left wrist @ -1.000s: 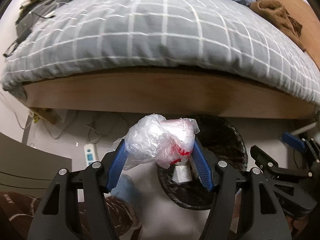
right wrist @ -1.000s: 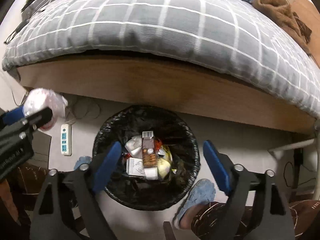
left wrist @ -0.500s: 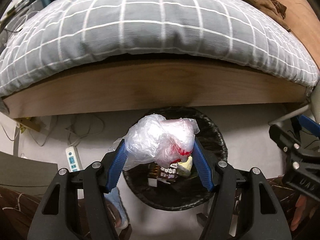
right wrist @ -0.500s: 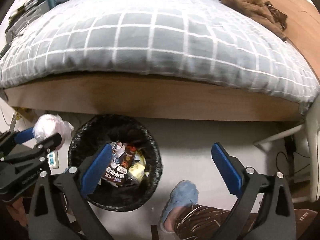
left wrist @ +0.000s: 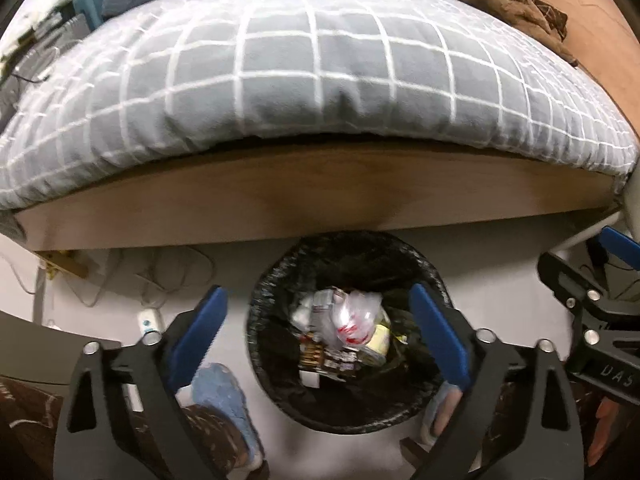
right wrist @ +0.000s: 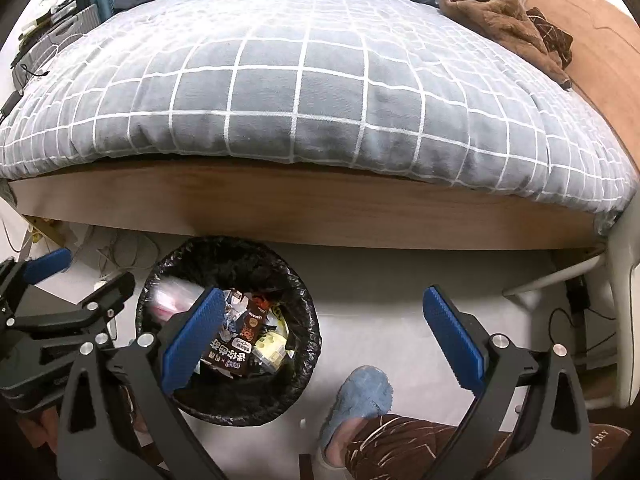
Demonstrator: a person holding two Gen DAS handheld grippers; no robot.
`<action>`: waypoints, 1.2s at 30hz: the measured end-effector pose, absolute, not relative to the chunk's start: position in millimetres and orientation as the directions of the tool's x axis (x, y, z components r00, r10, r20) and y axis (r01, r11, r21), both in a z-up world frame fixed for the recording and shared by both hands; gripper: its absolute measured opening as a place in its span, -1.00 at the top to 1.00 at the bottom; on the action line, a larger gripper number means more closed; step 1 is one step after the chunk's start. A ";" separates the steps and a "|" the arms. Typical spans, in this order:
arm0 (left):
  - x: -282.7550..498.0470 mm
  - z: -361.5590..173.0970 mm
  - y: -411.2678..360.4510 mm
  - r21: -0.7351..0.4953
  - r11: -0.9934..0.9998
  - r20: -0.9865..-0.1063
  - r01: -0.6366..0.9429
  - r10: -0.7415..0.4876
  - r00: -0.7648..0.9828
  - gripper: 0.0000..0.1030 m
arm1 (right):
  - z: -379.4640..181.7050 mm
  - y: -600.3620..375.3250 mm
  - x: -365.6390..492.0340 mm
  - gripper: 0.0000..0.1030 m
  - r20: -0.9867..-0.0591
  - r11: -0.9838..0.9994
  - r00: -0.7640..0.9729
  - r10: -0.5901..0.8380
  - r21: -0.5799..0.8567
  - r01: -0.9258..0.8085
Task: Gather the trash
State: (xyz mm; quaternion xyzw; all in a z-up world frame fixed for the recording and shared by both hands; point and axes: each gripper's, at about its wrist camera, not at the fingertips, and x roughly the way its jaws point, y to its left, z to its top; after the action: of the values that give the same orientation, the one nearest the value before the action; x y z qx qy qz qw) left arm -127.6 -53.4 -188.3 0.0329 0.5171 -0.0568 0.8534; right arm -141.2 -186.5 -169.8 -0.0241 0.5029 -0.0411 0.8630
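**Spotter:** Below your left tool (left wrist: 316, 320), the bag (left wrist: 352, 320) now lies in the bin (left wrist: 264, 360), on top of the wrappers and cartons. Your jaws have just been opening and they stand wide with nothing between them. The bag is out of your grip.

**Operator:** And the right tool (right wrist: 320, 340)?

**Spotter:** Wide as well, empty, hanging over the floor with one finger over the bin's rim. The bin sits on the floor just in front of the bed (right wrist: 304, 92), between your two slippers.

**Operator:** If the bag has to come out again, how would it behave?

**Spotter:** My guess is very light and soft. It is thin clear plastic, crumpled around something small with red on it. It would squash flat under your pads and could slide, since the film looks slick. Nothing about it looks fragile.

**Operator:** Where would you have me take it?

**Spotter:** Pinch the bunched, thickest part near the middle, not a loose flap; a flap would likely stretch or slip free. Close well in, because it gives a lot before it holds.

**Operator:** Anything sticking out of the bin?

**Spotter:** Not that I can see from either view.
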 end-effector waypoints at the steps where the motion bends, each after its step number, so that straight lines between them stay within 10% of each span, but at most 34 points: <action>1: -128.3 -181.5 -49.8 0.002 0.992 -0.882 0.123 -0.056 0.468 -0.89 | -163.7 -183.9 -140.8 -0.85 -0.861 0.996 0.501 -0.090 -0.079 0.042; 20: -191.1 11.2 -1.3 -0.034 0.996 -0.700 0.079 -0.080 0.710 -0.89 | 8.0 -155.6 -203.4 -0.85 -0.660 0.998 0.749 -0.064 -0.052 0.039; 36: -219.7 30.9 4.1 -0.036 0.996 -0.676 0.082 -0.085 0.732 -0.89 | 36.5 -156.6 -234.7 -0.85 -0.637 0.997 0.766 -0.083 -0.048 0.068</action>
State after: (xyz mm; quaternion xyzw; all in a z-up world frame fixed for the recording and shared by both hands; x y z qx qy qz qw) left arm -219.7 4.1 30.9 -0.0020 0.3633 -0.0448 0.9306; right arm -234.7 -156.6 36.5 -0.0107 0.3396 -0.0403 0.9397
